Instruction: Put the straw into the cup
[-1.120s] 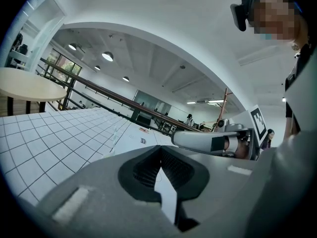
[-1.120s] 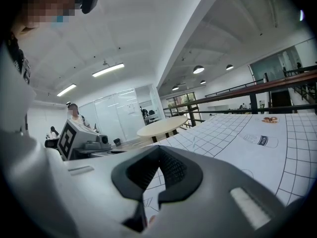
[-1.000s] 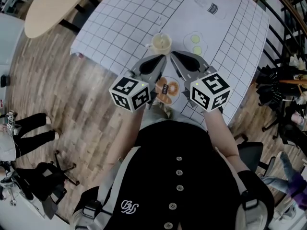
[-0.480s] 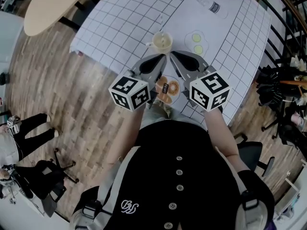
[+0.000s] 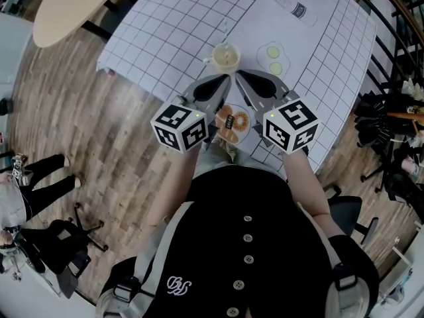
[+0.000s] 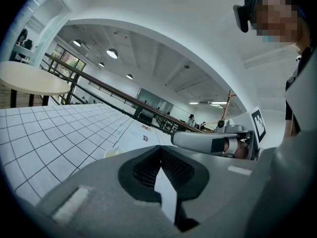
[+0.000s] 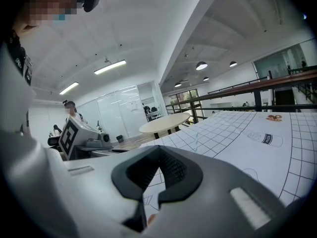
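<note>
A pale cup (image 5: pixel 224 57) stands on the grid-patterned tablecloth (image 5: pixel 165 25), just beyond both grippers. A thin clear straw (image 5: pixel 224 26) lies on the cloth a little beyond the cup; it shows faintly as the straw (image 6: pixel 123 129) in the left gripper view and as the straw (image 7: pixel 196 141) in the right gripper view. My left gripper (image 5: pixel 222 82) is shut and empty, its tip just short of the cup (image 6: pixel 111 152). My right gripper (image 5: pixel 246 77) sits beside it, jaws together with nothing between them. The same shut jaws show for the left gripper (image 6: pixel 161 150) and the right gripper (image 7: pixel 159 152).
A small plate of pastries (image 5: pixel 232 121) sits between the two marker cubes near the table's front edge. A saucer with two green slices (image 5: pixel 271 59) lies right of the cup. A round wooden table (image 5: pixel 73 12) stands at the left, and a railing (image 5: pixel 397 18) at the right.
</note>
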A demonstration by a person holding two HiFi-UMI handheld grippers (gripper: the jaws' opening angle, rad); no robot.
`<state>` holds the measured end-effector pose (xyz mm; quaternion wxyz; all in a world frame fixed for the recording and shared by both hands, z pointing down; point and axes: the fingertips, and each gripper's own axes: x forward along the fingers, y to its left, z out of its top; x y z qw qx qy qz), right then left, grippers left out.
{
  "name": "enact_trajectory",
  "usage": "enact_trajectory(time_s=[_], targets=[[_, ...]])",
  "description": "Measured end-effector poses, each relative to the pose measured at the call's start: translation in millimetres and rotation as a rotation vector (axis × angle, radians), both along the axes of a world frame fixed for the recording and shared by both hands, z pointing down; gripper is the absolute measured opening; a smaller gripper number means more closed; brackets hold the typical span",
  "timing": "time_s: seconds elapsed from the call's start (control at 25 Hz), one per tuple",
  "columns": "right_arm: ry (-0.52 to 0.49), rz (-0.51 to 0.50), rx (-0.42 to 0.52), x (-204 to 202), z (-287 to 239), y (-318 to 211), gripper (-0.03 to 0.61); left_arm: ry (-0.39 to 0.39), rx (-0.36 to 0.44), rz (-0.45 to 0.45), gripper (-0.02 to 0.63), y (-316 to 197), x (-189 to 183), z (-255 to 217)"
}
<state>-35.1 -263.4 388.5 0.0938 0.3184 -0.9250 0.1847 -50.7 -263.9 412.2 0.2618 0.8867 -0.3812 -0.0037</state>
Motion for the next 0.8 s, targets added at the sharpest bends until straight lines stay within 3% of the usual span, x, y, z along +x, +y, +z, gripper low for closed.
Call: enact_trajectory(time_s=[0.8], targets=[[0.004,-0.004,-0.015,-2.2,4.9,0.1,-0.002,-0.003,-0.028,0.011,-0.005,3.4,-0.6,7.2]])
